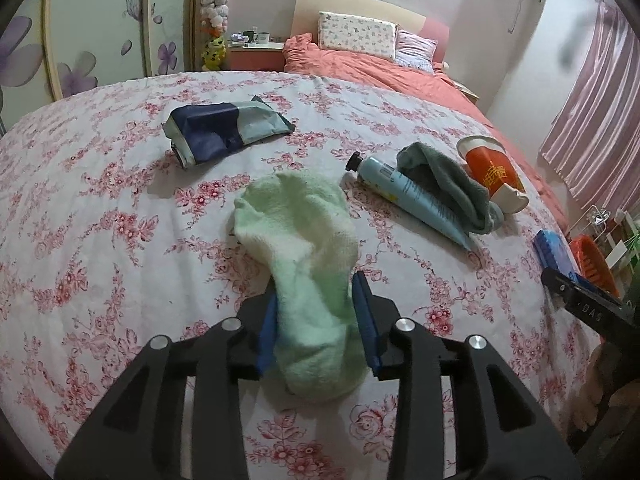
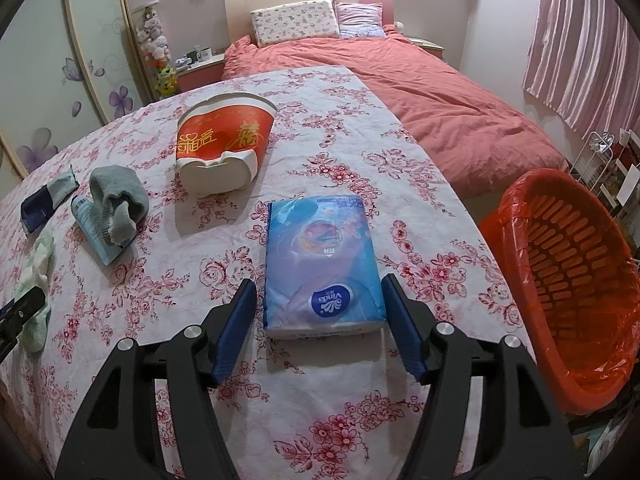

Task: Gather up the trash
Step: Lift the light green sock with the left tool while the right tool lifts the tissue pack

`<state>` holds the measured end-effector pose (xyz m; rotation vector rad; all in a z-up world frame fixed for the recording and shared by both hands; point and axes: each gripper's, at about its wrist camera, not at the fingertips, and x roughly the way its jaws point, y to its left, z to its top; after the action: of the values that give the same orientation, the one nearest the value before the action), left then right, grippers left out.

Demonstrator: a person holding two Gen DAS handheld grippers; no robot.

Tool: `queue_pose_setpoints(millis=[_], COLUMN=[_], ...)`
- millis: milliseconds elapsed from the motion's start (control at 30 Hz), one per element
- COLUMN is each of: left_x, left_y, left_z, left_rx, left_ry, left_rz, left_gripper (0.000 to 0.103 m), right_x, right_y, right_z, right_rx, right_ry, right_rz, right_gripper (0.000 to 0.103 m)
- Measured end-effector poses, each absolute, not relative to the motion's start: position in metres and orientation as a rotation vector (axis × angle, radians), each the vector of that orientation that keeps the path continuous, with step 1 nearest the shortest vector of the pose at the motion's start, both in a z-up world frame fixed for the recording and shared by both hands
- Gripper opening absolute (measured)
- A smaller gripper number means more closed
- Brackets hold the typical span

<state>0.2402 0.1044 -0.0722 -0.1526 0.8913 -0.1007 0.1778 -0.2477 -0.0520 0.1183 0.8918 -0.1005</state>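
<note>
On the floral cloth (image 1: 100, 208), my left gripper (image 1: 316, 320) pinches the green sock (image 1: 296, 232) while my right gripper (image 2: 320, 320) straddles the tissue pack (image 2: 320, 264), jaws wide.

tissue pack (image 2: 323, 264): flat on floral desk (image 2: 360, 128), between the right gripper (image 2: 320, 328) jaws, untouched
bin (image 2: 568, 320): orange-lined, at desk's right
cup (image 2: 224, 144): crushed, lying beyond

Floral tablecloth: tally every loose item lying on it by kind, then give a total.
Socks: 2, light green sock, grey sock
Tubes: 1, blue tube
Paper cups: 1, crushed red cup
Wrappers: 1, navy wrapper
Tissue packs: 1, blue tissue pack
Total: 6
</note>
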Motion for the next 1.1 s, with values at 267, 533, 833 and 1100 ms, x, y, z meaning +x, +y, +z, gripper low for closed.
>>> queue_pose_setpoints(millis=[267,533,833,1100], left_x=[0.240,0.241,0.241,0.251], left_y=[0.102,0.102,0.101,0.082], left_z=[-0.072,-0.072,-0.072,-0.073], left_rx=[-0.146,-0.147,-0.144,-0.023], left_ry=[0.893,0.893,0.893,0.905], left_rz=[-0.111,-0.112,-0.108,-0.053], left_gripper=[0.044,0.045,0.045,0.032], right_x=[0.178,0.177,0.177,0.184], right_y=[-0.248,-0.246,-0.249,-0.249], right_z=[-0.052,-0.053,-0.054,-0.052], right_rx=[0.119,0.131,0.152,0.121], right_ry=[0.892,0.889,0.885,0.883], right_rz=[-0.099,-0.090,-0.078,-0.094], right_gripper=[0.066,0.067,0.067,0.053])
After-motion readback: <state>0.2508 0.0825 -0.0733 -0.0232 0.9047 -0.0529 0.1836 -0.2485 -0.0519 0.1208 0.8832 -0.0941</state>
